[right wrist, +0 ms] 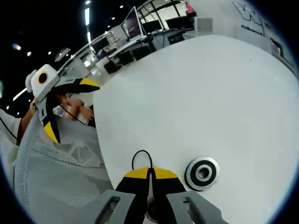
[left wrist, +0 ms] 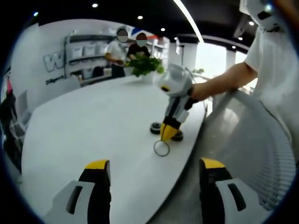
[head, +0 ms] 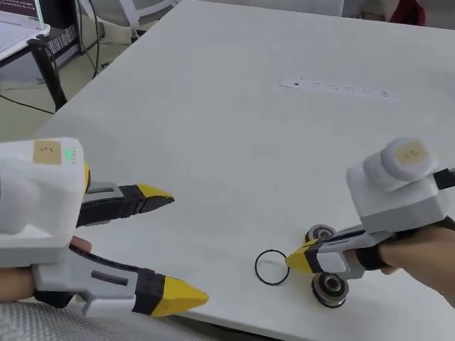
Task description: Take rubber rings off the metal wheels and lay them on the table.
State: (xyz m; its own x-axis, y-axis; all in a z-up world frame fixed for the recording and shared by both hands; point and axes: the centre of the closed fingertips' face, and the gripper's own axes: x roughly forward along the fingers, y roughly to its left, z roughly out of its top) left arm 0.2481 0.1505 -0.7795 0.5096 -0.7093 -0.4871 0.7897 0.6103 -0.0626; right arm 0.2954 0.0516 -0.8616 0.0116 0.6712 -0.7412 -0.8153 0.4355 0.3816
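- One ring (head: 256, 267) off, flat on worktop (head: 234, 142).
- Two wheels (head: 330, 288) beside it; whether rings remain on them is unclear.
- Right gripper (head: 289, 261) clenched at ring edge; left gripper (head: 190, 246) released.

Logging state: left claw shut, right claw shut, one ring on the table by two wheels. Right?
No, the left claw is open, jaws wide apart in the left gripper view. Right claw shut, one ring on the table by two wheels: correct.
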